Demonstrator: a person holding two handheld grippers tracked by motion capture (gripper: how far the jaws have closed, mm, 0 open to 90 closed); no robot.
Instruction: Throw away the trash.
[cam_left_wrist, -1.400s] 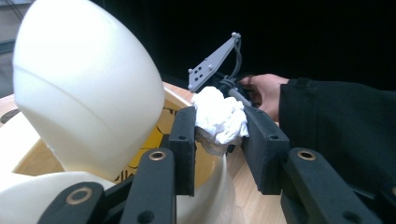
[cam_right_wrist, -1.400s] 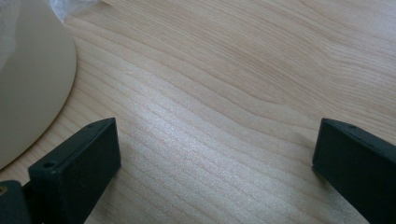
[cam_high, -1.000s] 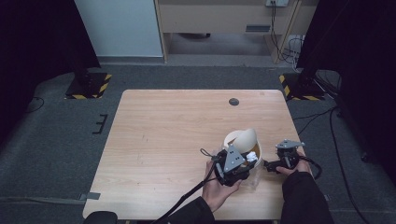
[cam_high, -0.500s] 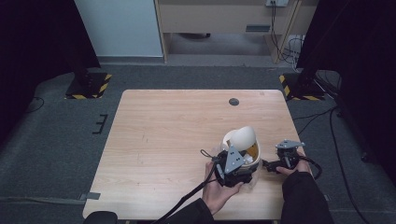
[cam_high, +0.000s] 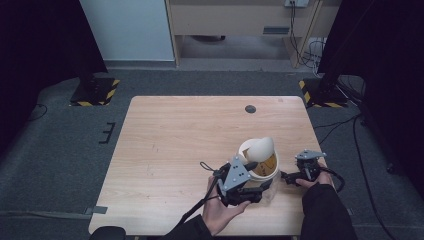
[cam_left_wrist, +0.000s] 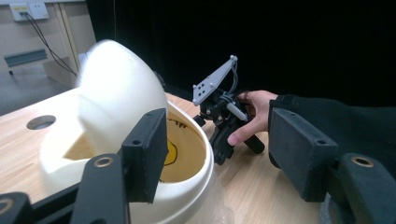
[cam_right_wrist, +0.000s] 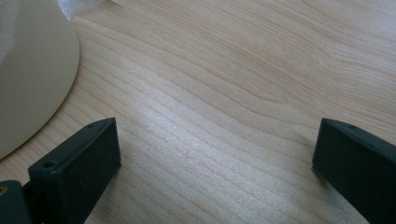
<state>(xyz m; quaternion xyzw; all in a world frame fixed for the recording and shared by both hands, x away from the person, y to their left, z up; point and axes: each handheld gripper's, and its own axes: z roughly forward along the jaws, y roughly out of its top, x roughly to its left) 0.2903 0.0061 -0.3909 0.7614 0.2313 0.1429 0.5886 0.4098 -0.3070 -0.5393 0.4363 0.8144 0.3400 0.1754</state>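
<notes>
A cream round container (cam_high: 257, 160) with a raised lid (cam_left_wrist: 116, 93) and a yellow inside (cam_left_wrist: 187, 149) stands on the wooden table (cam_high: 175, 140), near the front right. My left gripper (cam_high: 257, 187) is at its near side, pointing right. Its jaws (cam_left_wrist: 219, 149) have just been opening and now stand apart. One jaw is in front of the container's rim, the other well clear, and neither presses on anything. My right gripper (cam_high: 290, 177) rests low on the table just right of the container and is open over bare wood (cam_right_wrist: 215, 154). The container's wall (cam_right_wrist: 28, 70) lies at its left.
Crinkled clear plastic (cam_high: 270, 192) lies under the container's near edge. A round cable hole (cam_high: 250, 108) sits at the table's far side. The table's front edge is close behind both hands. The floor around is dark carpet with black stands at the back.
The left gripper's jaws have opened, and the gripper has drawn back a little towards the near left and risen slightly. The right gripper and the container stay put.
</notes>
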